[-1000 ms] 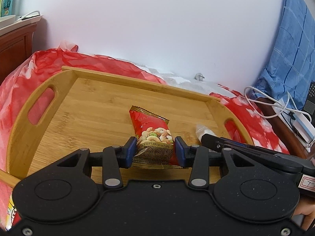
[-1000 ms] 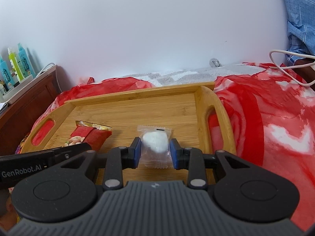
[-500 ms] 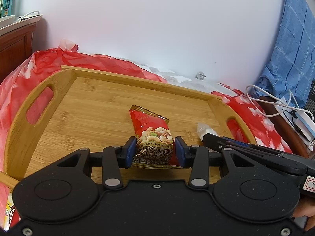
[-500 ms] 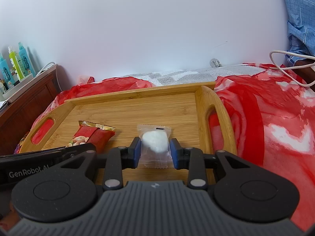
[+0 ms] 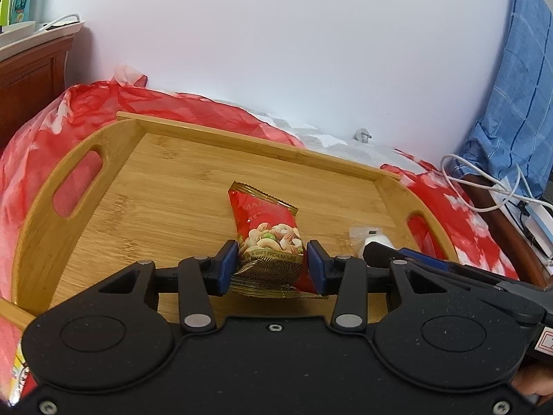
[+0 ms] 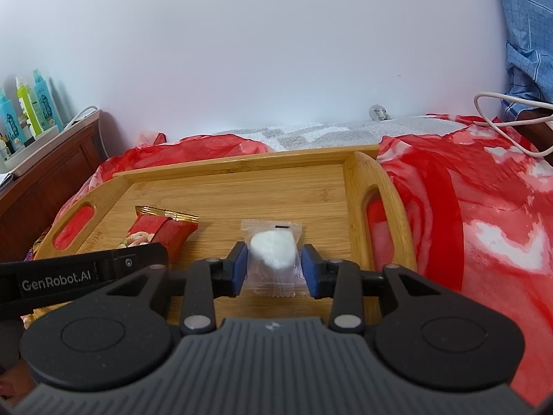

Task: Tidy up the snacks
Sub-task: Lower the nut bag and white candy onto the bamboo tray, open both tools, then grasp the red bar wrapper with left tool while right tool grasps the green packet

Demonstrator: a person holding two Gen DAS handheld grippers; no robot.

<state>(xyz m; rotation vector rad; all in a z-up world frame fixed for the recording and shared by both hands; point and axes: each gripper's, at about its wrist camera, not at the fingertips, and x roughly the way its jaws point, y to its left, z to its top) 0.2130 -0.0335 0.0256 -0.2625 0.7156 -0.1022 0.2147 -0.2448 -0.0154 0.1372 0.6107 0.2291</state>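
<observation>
**Two snacks over the tray, both in your grip**

Two packets are all the pictures show of the job, and neither has been let go yet. Starting at your left: the left tongs (image 5: 272, 268) are pinched on the lower end of the red nut packet (image 5: 266, 228), the blue pads pressing its sides so the foil buckles a little between them. The packet points away from you over the middle of the wooden tray (image 5: 193, 180); whether its far end rests on the boards or hangs just above them, I cannot tell.

Moving right, the right tongs (image 6: 275, 269) bracket the clear-wrapped white sweet (image 6: 273, 252) near the tray's right handle. The pads sit at the wrapper's edges with the clear film pulled between them, so I judge them closed on it.

The rest of the tray is bare wood, so the sorting looks barely begun. At the bottom left corner of the left view a scrap of another printed wrapper peeks in, off the tray.

Both tools are held low and nearly level, side by side, aimed at the far rim.
</observation>
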